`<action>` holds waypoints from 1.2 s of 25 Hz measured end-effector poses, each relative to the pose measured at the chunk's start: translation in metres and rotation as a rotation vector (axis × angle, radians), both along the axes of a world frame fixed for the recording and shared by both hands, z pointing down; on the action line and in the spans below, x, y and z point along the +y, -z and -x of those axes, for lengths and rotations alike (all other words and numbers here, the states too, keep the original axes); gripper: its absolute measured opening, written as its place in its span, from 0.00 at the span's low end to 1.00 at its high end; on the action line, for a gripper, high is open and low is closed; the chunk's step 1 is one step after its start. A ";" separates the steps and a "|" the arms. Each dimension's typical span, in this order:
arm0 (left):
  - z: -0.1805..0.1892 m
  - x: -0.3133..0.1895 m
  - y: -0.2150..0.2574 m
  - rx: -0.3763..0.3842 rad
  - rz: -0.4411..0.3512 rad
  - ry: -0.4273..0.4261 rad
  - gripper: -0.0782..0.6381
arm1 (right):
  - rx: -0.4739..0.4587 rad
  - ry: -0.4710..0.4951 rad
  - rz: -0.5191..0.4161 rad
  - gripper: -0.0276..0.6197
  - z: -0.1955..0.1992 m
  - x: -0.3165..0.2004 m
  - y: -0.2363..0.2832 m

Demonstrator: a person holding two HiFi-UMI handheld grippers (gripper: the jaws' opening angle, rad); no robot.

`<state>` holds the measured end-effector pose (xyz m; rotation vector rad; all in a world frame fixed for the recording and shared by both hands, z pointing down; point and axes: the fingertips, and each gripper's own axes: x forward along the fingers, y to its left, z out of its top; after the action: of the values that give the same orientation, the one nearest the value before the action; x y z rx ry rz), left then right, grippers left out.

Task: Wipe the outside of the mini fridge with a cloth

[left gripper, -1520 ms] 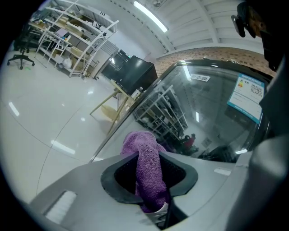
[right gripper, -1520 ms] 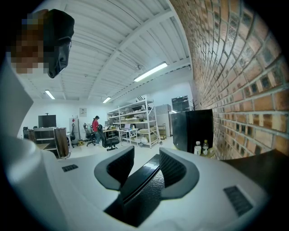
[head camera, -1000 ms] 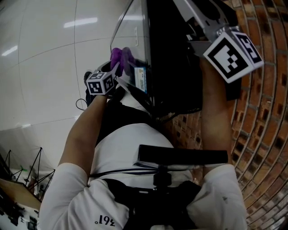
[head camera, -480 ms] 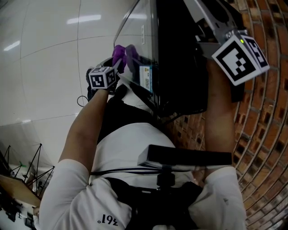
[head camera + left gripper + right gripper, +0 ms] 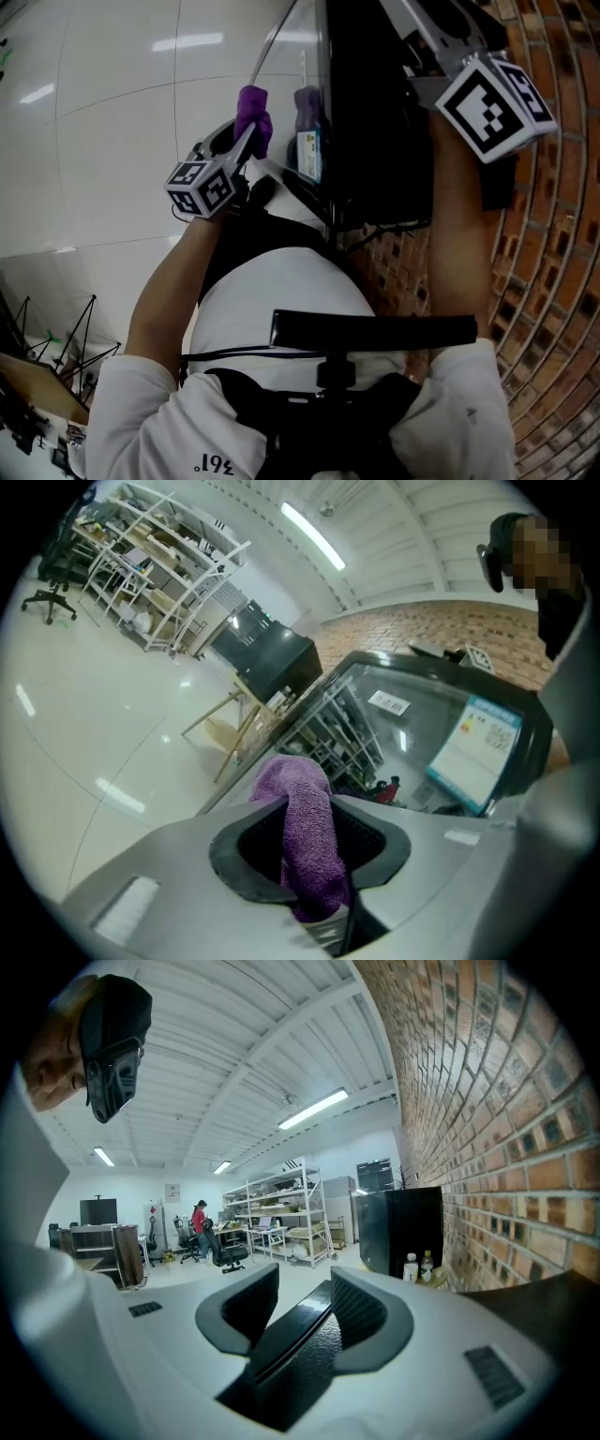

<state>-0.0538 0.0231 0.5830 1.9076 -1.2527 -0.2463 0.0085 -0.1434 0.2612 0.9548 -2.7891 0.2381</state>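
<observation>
Gleaming black mini fridge (image 5: pixel 375 112), fuzzy purple cloth (image 5: pixel 305 836)

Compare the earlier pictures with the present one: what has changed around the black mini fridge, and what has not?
The left tool, gripping the purple terry cloth, rose and drew it off the black mini fridge's glossy door; a gap now separates cloth and reflection. Nothing was picked up or released. The right tool stayed clamped on the fridge's black edge.
</observation>
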 end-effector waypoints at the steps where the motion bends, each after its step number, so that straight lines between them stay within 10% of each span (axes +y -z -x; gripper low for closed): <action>1: 0.000 0.006 0.017 0.018 -0.024 0.006 0.26 | 0.000 0.000 -0.001 0.30 0.000 0.000 0.000; 21: -0.030 0.065 0.248 0.268 -0.335 -0.052 0.26 | -0.031 0.011 -0.025 0.30 0.003 0.004 0.007; 30: -0.051 0.077 0.268 0.318 -0.351 -0.099 0.26 | -0.019 0.009 -0.027 0.30 0.002 0.003 0.006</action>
<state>-0.0029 0.1005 0.3153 2.1131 -0.9438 -0.7273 0.0061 -0.1400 0.2555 0.9503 -2.8204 0.2091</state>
